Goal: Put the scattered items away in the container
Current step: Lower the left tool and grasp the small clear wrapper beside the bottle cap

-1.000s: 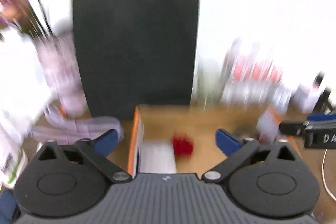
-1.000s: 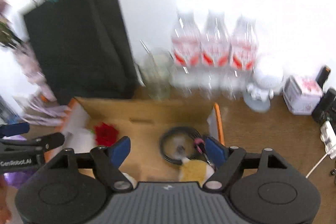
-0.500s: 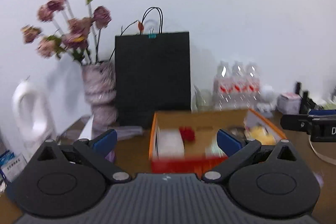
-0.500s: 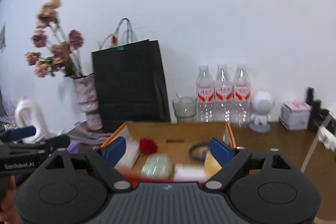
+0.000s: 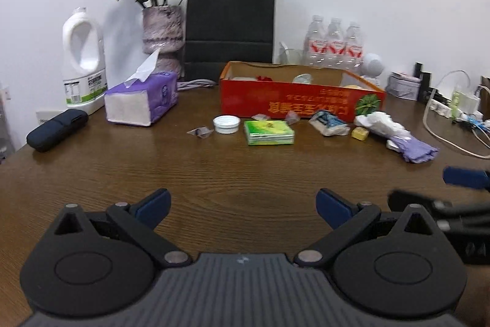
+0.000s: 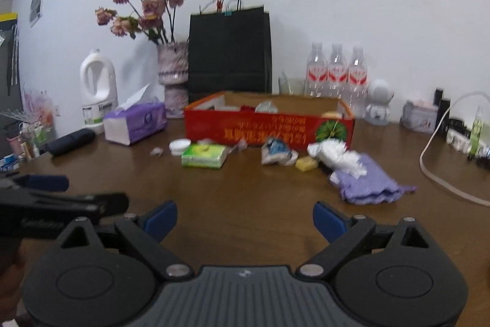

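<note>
A red cardboard box (image 5: 301, 104) (image 6: 269, 132) stands at the back of the brown table with several items inside. In front of it lie a white cap (image 5: 226, 124), a green tissue pack (image 5: 269, 132) (image 6: 203, 155), a crumpled wrapper (image 5: 329, 121) (image 6: 277, 150), a small yellow block (image 5: 359, 133) (image 6: 307, 163), a white crumpled bag (image 5: 381, 122) (image 6: 337, 157) and a purple cloth (image 5: 413, 147) (image 6: 372, 184). My left gripper (image 5: 243, 206) is open and empty, low over the near table. My right gripper (image 6: 245, 219) is open and empty, also well short of the items.
A purple tissue box (image 5: 142, 98), white jug (image 5: 83, 63), dark case (image 5: 56, 129), flower vase (image 5: 163, 36), black paper bag (image 5: 229, 23), three water bottles (image 5: 333, 45) and a small white figure (image 5: 372, 68) line the back. Cables and a power strip (image 5: 453, 109) lie at the right.
Both grippers have pulled back from over the box toward the near side of the table and lowered. They stay open and empty.
</note>
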The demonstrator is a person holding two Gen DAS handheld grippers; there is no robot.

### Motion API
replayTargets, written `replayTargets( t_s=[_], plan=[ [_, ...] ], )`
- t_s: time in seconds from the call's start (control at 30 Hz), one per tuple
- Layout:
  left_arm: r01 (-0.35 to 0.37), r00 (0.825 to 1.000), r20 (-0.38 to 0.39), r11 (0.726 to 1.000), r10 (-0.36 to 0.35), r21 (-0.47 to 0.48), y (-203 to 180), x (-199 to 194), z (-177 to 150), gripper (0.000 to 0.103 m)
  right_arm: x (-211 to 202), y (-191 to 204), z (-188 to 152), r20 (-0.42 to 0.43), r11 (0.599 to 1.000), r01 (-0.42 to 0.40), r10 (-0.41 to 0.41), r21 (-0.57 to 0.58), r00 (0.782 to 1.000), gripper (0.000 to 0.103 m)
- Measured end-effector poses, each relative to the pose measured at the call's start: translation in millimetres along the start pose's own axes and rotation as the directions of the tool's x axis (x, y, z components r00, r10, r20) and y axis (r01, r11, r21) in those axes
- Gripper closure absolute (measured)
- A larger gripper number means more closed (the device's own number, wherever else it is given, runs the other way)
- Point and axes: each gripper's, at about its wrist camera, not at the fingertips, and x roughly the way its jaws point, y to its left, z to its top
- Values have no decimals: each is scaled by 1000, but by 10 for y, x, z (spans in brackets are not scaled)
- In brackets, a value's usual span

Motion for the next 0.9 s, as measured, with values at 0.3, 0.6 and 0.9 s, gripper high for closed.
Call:
replayTargets(
  t_s=[0.3,0.6,0.9],
  plan=[
    [34,998,-49,997,-38,-69,425,705,511,30,194,-51,64,-32,999,-28,28,22,999,14],
    [41,986,-163,998,-33,47,574,1732,843,34,459,-214,290,-54,999,-40,41,27,998,26],
    [79,986,-142,997,-82,-25,771,1852,751,75,1230,-173,722,-95,988,-105,116,117,989,35]
  ],
)
